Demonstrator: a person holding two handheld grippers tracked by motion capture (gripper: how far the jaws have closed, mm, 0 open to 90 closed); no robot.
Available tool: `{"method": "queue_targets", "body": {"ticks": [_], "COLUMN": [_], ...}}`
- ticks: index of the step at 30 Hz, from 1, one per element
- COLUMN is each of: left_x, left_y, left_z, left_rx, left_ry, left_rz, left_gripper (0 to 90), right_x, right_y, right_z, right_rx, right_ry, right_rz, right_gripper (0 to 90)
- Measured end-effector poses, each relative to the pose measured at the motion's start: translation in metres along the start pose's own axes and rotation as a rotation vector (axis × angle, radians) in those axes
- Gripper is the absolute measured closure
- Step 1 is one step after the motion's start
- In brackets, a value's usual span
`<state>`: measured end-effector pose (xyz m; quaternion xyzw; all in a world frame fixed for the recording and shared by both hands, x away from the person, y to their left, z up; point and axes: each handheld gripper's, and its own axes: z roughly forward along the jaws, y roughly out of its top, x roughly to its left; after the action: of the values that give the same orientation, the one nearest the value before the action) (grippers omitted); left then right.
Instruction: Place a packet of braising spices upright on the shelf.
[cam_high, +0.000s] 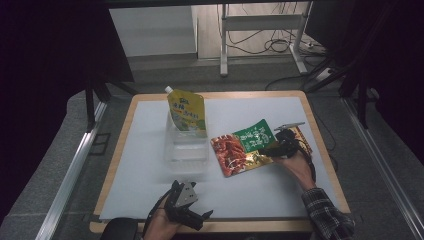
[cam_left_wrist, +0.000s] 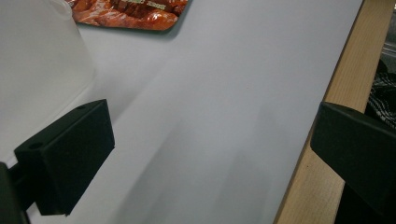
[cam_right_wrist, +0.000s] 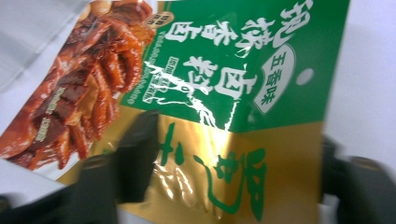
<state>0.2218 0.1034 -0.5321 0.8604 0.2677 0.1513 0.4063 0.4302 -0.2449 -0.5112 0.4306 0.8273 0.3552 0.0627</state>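
The right gripper (cam_high: 280, 146) has its jaws spread around the gold end of the snack pouch (cam_high: 243, 146), not yet clamped. The pouch lies flat right of counter (cam_high: 150, 190) centre, long axis running left toward the clear bin (cam_high: 186, 145). The left gripper (cam_high: 187, 205) idles open at the near edge, well apart.

snack pouch (cam_high: 243, 146) right of clear container (cam_high: 186, 145) | spouted pouch (cam_high: 187, 112) standing in container
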Motion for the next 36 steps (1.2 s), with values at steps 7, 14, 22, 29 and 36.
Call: {"method": "queue_targets", "body": {"ticks": [7, 14, 22, 29, 36], "left_x": [-0.001, -0.001, 0.0, -0.001, 0.001], "left_y": [0.0, 0.0, 0.0, 0.0, 0.0], "left_z": [0.001, 0.001, 0.0, 0.0, -0.002], "left_rx": [0.006, 0.004, 0.001, -0.001, -0.009], "left_ry": [-0.001, 0.001, 0.004, 0.011, 0.018], "left_rz": [0.007, 0.006, 0.005, 0.007, 0.004], "left_gripper": [0.0, 0.0, 0.0, 0.0, 0.0], "right_x": [0.005, 0.005, 0.01, 0.015, 0.019], "right_y": [0.002, 0.004, 0.006, 0.01, 0.015], "right_z": [-0.003, -0.005, -0.01, -0.021, -0.03], "right_rx": [-0.009, -0.002, -0.01, -0.06, -0.099], "right_ry": [-0.067, -0.084, -0.093, -0.082, -0.057], "right_rz": [-0.082, -0.07, -0.104, -0.097, -0.118], "right_gripper": [77.3, 84.9, 88.2, 88.8, 88.8]}}
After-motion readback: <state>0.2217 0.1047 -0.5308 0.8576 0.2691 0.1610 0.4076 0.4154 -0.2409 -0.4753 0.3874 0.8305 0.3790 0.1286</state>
